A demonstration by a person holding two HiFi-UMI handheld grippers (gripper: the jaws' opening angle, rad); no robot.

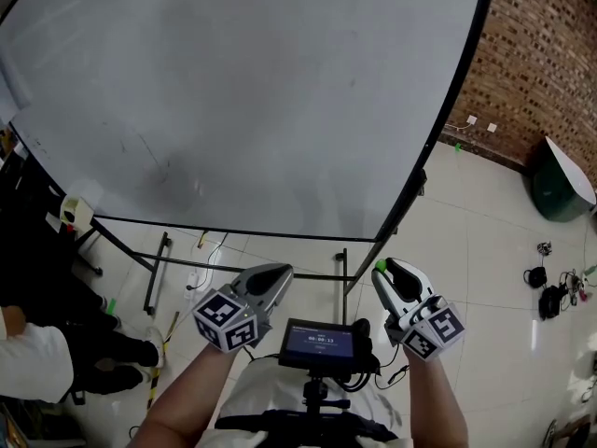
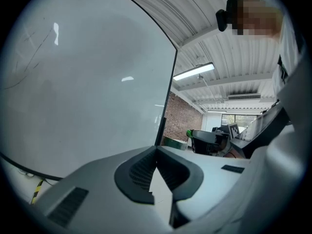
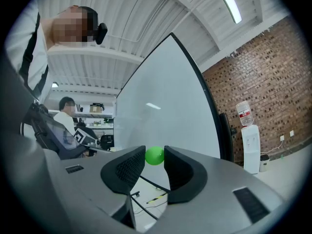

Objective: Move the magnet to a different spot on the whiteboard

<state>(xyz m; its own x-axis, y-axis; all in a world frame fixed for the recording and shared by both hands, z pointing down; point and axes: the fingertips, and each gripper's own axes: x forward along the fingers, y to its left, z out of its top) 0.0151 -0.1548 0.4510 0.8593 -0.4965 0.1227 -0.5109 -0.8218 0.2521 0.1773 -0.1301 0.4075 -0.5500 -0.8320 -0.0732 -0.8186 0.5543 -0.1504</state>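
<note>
Nearest, both held low in front of the person: left gripper (image 1: 278, 274) with jaws closed tip to tip on nothing, and right gripper (image 1: 383, 270) with jaws part-open and clamped on the small green magnet (image 1: 380, 267), which sits right at the jaw tips with a pad against each side. Magnet is off the whiteboard (image 1: 233, 91), hanging over the tiled floor (image 1: 485, 250) below the board's lower right corner. Beyond, board face blank; brick wall (image 1: 546, 54) at far right.
</note>
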